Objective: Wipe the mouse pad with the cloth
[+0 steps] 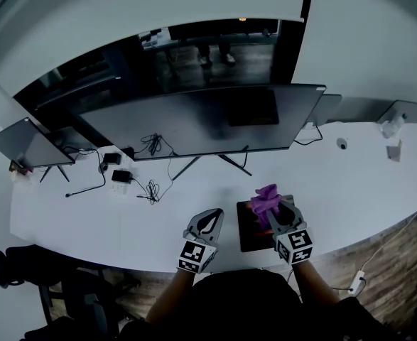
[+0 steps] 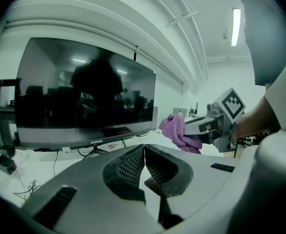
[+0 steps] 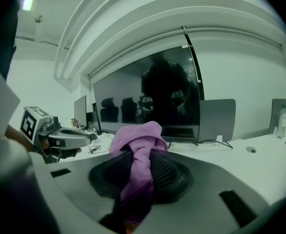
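The white desk point(image 1: 144, 219) carries the dark mouse pad point(image 1: 248, 237) at its near edge. Above it, the right gripper point(image 1: 276, 209) clamps the purple cloth point(image 3: 135, 140). The left gripper point(image 2: 144, 164), closed on nothing, waits just left of the pad. Nothing holds the pad down, so I think wiping may drag it off the edge.

A dim, cool, greenish cast is seen in all three views. Light is thrown from above: a ceiling strip light point(image 2: 236, 27) is blown out to white in the left gripper view. Only soft, faint shadows are cast on the pale table point(image 1: 378, 183). Room reflections and a dark silhouette are mirrored in the black monitor point(image 1: 208, 119). Straight lines are bent by the wide lenses, and the corners are blacked out. The cloth point(image 3: 135, 150) is blurred where it is closest to the lens.
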Available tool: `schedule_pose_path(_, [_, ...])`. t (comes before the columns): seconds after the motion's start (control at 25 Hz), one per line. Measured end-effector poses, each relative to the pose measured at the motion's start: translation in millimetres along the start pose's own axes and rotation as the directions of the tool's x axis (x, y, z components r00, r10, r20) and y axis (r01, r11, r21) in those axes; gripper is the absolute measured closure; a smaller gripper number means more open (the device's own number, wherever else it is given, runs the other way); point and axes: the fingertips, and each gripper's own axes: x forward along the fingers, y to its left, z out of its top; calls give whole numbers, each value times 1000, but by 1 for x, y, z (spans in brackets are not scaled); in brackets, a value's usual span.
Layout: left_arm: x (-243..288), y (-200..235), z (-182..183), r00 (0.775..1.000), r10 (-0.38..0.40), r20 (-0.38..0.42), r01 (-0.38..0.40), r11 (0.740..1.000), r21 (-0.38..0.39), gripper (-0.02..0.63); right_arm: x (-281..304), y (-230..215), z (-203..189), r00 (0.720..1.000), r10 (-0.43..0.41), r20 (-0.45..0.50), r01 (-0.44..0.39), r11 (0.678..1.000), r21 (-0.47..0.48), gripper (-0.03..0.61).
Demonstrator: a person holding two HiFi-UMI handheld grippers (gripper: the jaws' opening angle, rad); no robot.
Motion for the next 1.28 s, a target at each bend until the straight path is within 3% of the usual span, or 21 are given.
schedule_pose_path(0.4, [0, 11, -20, 997, 74, -39, -76, 995, -65, 592, 31, 7, -27, 992, 98, -78, -94, 994, 52, 474])
schedule_pose_path(0.8, [-13, 16, -47, 989, 120, -88, -129, 986, -106, 592, 55, 25, -78, 965, 147, -215, -128, 987, 100, 471])
schedule_pose_path(1.28, [-39, 26, -67, 977, 171, -126, -186, 975, -123, 592, 84, 35, -130, 940, 114, -323, -86, 992, 97, 471])
